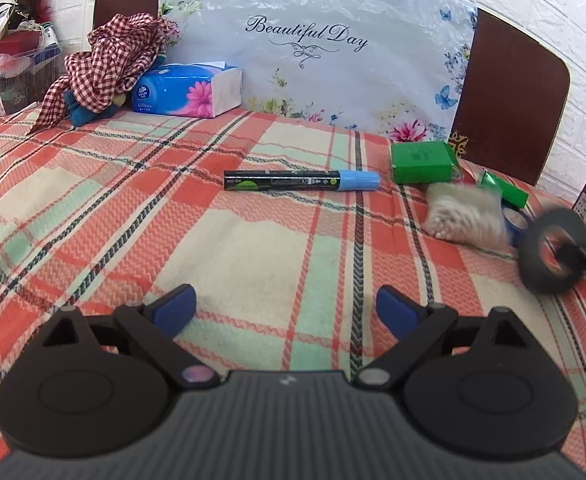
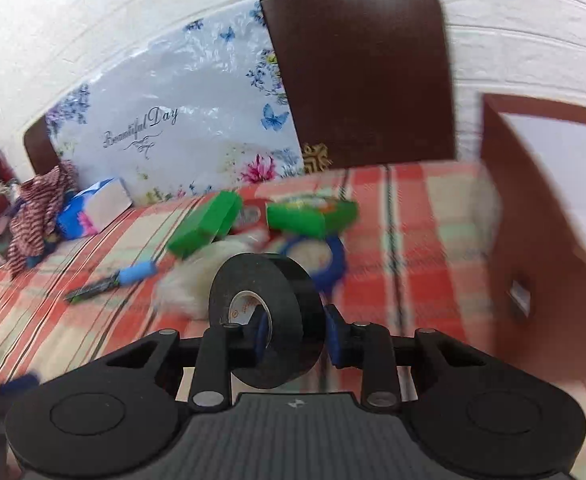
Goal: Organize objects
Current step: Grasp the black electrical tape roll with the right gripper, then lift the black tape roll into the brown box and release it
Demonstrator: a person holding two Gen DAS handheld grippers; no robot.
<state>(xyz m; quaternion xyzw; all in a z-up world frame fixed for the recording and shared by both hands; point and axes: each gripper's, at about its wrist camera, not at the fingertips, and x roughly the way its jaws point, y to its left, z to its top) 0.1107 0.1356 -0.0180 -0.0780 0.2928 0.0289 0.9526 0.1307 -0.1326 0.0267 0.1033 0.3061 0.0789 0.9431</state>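
My left gripper [image 1: 285,300] hangs open and empty over the plaid cloth [image 1: 93,200]. Ahead of it lies a black marker with a blue cap [image 1: 301,181]. At the right, the right gripper [image 2: 297,332] is shut on a black tape roll [image 2: 277,280], one finger through its hole and the other on its outer face. The left wrist view shows that roll [image 1: 549,256] blurred and lifted off the cloth. Behind it are a bag of cotton swabs [image 1: 465,216], a green box [image 1: 423,162], a green packet [image 1: 505,190] and a blue tape roll [image 2: 333,256].
A blue tissue pack [image 1: 189,90] and a heap of checked fabric [image 1: 109,60] sit at the back left. A floral plastic bag [image 1: 313,60] leans on the brown headboard [image 1: 509,92]. A brown box [image 2: 533,220] stands at the right edge.
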